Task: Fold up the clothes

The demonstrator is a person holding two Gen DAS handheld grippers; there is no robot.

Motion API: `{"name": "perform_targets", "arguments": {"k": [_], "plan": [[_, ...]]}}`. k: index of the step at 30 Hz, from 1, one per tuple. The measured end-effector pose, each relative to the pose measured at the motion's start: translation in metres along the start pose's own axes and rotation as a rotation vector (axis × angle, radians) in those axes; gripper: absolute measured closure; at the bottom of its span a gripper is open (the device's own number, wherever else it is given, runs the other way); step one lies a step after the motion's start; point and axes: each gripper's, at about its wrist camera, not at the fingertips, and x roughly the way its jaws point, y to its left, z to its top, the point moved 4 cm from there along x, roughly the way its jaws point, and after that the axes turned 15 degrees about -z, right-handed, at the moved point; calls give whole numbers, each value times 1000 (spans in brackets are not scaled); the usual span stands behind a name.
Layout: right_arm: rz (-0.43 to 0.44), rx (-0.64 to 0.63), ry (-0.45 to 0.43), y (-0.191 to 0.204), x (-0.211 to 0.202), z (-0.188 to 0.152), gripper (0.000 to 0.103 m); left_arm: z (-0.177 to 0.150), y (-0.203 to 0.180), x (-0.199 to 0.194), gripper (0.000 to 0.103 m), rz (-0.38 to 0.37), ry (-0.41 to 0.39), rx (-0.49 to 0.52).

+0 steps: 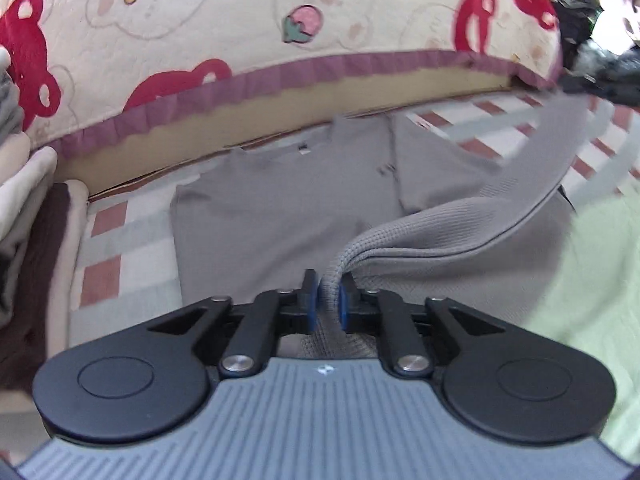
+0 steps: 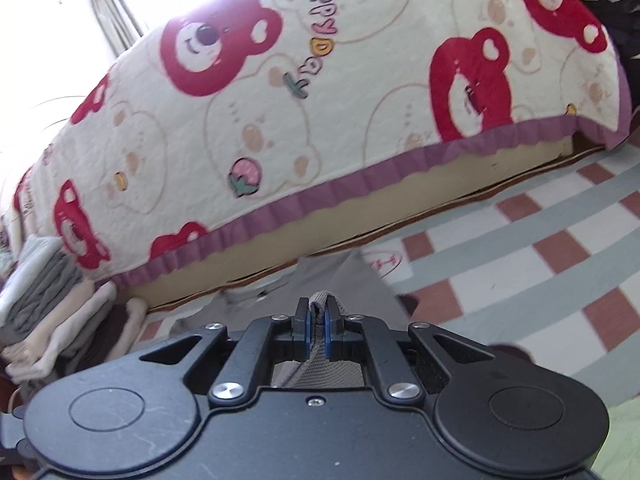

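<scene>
A grey knitted garment [image 1: 280,200] lies spread on the checked mat in front of the bed, its neck label toward the bed. My left gripper [image 1: 329,300] is shut on a bunched ribbed edge of it, with the fabric squeezed between the blue pads. From there a lifted fold [image 1: 520,200] arcs up and to the right toward a dark blurred shape. In the right wrist view, my right gripper [image 2: 318,314] is shut on another ribbed edge of the grey garment [image 2: 340,280], which hangs below and ahead of it.
A bed with a cream blanket printed with red bears [image 2: 320,100] and a purple frill [image 1: 280,76] blocks the far side. Folded clothes are stacked at the left [image 2: 44,308]. The checked mat [image 2: 520,260] runs to the right, and a green cloth [image 1: 592,280] lies near right.
</scene>
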Motion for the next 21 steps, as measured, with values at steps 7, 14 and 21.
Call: {"name": "perform_targets", "arguments": {"k": [7, 14, 21], "plan": [[-137, -155, 100, -3, 66, 19, 95, -19, 18, -12, 67, -130, -64, -54], [-205, -163, 149, 3, 107, 2, 95, -62, -2, -26, 62, -139, 4, -4], [-221, -177, 176, 6, 117, -7, 95, -76, -22, -20, 36, -239, 74, -12]]}}
